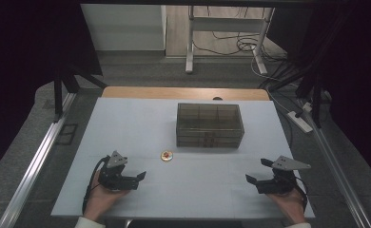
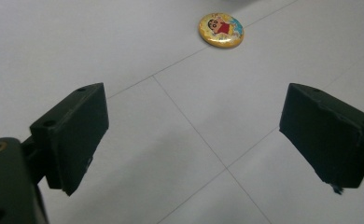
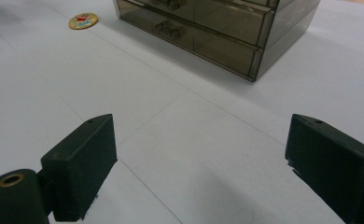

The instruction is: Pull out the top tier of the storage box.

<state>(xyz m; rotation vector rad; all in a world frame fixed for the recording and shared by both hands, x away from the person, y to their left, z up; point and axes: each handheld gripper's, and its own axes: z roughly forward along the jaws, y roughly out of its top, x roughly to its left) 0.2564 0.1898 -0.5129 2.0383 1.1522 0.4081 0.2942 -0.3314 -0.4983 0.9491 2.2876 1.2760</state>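
I'm in a lab — dark curtains point(image 1: 26, 52) flank my white table point(image 1: 141, 123). Cables point(image 1: 250, 45) trail across the floor — aluminium rails point(image 1: 36, 161) alongside.

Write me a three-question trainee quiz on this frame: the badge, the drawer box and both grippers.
1. True or false: the left gripper is shut on the badge.
2. Which gripper is nearer the badge: A left, B right?
3. Fill in: the drawers of the smoky plastic drawer box are ____.

Key: 1 false, since both grippers are open and the badge lies apart on the table. 2 A. 3 closed.
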